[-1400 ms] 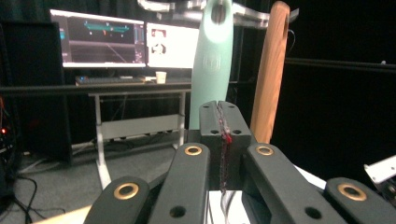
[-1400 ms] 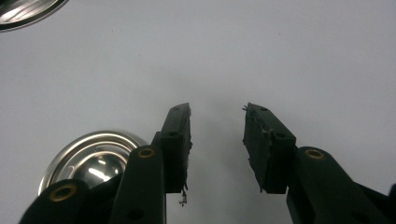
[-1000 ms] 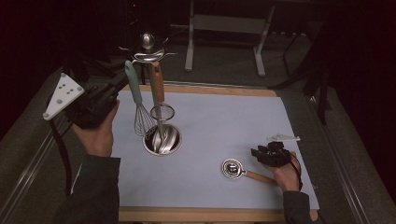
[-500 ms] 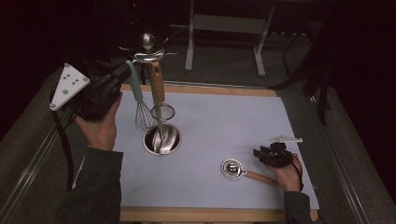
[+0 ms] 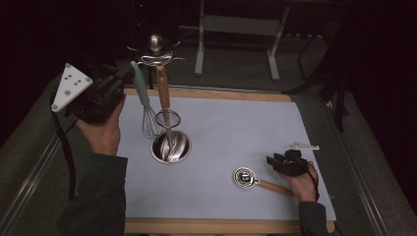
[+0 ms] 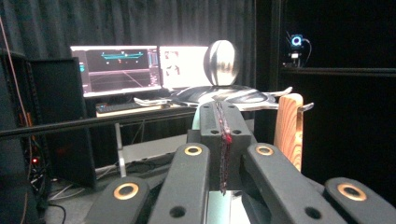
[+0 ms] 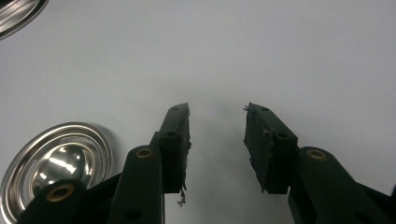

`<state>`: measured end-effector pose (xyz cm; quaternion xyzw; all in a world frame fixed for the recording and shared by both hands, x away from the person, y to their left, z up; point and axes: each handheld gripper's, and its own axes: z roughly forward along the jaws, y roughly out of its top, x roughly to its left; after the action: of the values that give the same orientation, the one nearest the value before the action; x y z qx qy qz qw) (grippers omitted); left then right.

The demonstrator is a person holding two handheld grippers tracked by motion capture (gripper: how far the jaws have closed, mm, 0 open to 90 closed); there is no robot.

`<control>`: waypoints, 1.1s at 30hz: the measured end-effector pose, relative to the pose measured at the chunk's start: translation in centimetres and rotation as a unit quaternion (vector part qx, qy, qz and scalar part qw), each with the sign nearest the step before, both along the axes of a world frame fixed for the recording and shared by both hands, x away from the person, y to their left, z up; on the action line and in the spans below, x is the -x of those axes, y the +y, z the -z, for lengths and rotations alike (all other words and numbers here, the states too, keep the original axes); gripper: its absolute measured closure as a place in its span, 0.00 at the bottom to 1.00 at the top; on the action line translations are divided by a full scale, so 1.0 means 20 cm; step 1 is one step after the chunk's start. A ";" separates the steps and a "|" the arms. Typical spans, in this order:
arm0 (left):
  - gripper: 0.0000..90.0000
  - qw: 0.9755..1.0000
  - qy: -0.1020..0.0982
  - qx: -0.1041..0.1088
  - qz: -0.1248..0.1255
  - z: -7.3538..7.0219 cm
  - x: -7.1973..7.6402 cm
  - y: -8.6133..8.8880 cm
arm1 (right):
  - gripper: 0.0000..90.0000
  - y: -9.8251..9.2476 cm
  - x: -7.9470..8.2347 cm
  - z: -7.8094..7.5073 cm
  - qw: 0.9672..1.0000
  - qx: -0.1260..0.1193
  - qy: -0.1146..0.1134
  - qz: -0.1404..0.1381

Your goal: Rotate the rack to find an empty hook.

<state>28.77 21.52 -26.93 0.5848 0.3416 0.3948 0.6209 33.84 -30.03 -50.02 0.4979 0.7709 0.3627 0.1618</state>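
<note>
Raising the left gripper (image 5: 125,77) a touch toward the rack's crown since a second ago, keeping the whisk (image 5: 146,105) in place.

Working over the pale tabletop (image 5: 236,123), beside the steel rack (image 5: 156,49) standing at its far left. Keeping the left fingers (image 6: 219,126) clamped shut on the top of the whisk's teal handle, wires hanging just beside the rack's base cup, next to the wooden-handled strainer (image 5: 163,91). Probably hooking the whisk onto the crown: bringing the handle end level with a free hook, holding it upright, steering clear of the strainer, releasing only once seated. Resting the right gripper (image 7: 217,116) at the near right, fingers apart and empty, just beside the small steel scoop (image 5: 244,177).
</note>
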 end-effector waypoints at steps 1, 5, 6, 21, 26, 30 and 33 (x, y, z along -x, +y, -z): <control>1.00 1.000 0.001 0.000 0.000 0.00 0.00 0.00 | 0.66 0.00 0.00 0.00 1.000 0.000 0.000 0.000; 1.00 1.000 0.005 0.000 -0.009 0.00 -0.02 0.02 | 0.66 0.00 0.00 0.00 1.000 0.000 0.001 -0.001; 1.00 1.000 0.005 0.001 -0.011 0.00 -0.02 0.02 | 0.66 0.00 0.00 0.00 1.000 0.000 0.001 0.000; 1.00 0.999 0.021 0.000 -0.032 -0.03 -0.10 0.06 | 0.66 -0.01 0.00 0.00 1.000 -0.003 0.001 0.001; 1.00 0.999 0.027 0.000 -0.034 -0.03 -0.13 0.07 | 0.66 -0.01 0.00 0.00 1.000 -0.005 0.001 0.002; 1.00 0.999 0.033 -0.001 -0.038 -0.04 -0.15 0.07 | 0.66 -0.02 0.00 0.00 1.000 -0.005 0.000 0.002; 1.00 0.998 0.036 -0.004 -0.042 -0.04 -0.17 0.07 | 0.66 -0.02 0.00 0.00 1.000 -0.005 0.000 0.003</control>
<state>32.16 23.00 -26.09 0.5861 0.3865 0.4008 0.5886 33.81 -30.35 -49.93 0.5009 0.7676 0.3661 0.1607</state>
